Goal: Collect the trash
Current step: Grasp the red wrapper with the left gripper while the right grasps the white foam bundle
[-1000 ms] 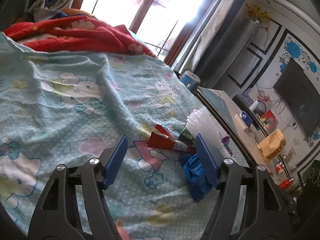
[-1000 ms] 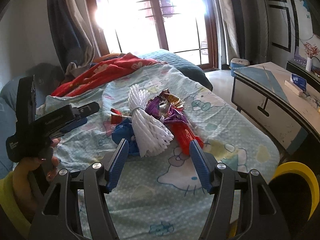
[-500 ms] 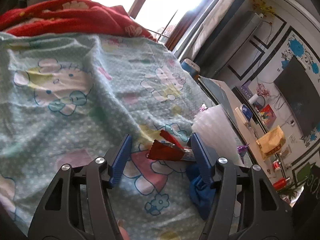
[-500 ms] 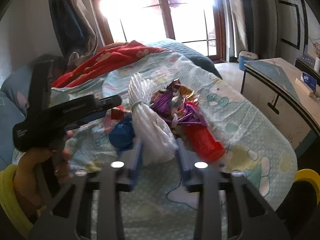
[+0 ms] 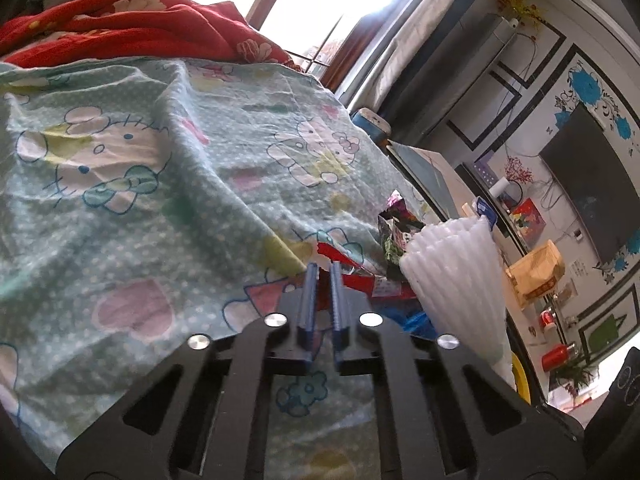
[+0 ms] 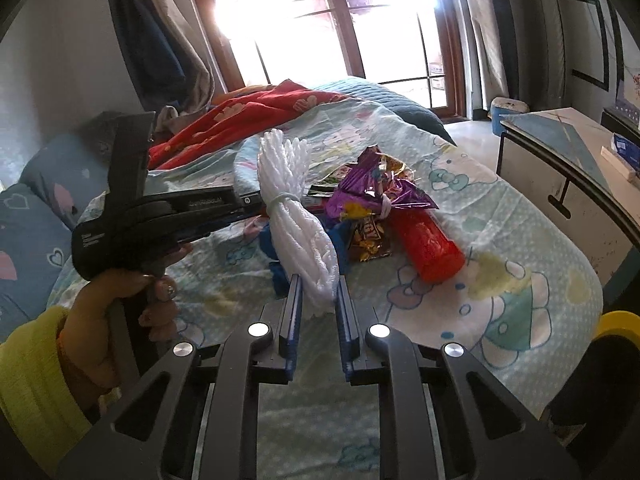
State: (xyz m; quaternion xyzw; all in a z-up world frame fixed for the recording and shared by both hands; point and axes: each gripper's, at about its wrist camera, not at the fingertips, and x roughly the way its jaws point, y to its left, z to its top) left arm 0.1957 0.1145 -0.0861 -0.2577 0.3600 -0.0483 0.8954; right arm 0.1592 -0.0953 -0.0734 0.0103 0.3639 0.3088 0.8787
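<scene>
We hold the right tool [image 6: 316, 292] over the near part of the bed [image 6: 520, 264], its jaws having just been closing, and they now pinch the near end of the white foam net bundle [image 6: 298, 224]. That bundle lies in the trash pile around the middle of the cartoon-print sheet, tied at its waist. Just beside it, toward the bed's right edge, lie the purple foil wrappers [image 6: 376, 196] and the red cylinder [image 6: 428, 244]; blue plastic [image 6: 276, 256] shows at its other side.

Our left tool [image 5: 324, 270] is pressed together, its tips at the red wrapper [image 5: 360, 276]; whether it grips the wrapper we cannot tell. Our left hand [image 6: 120, 300], in a yellow sleeve [image 6: 36, 376], grips its handle.
</scene>
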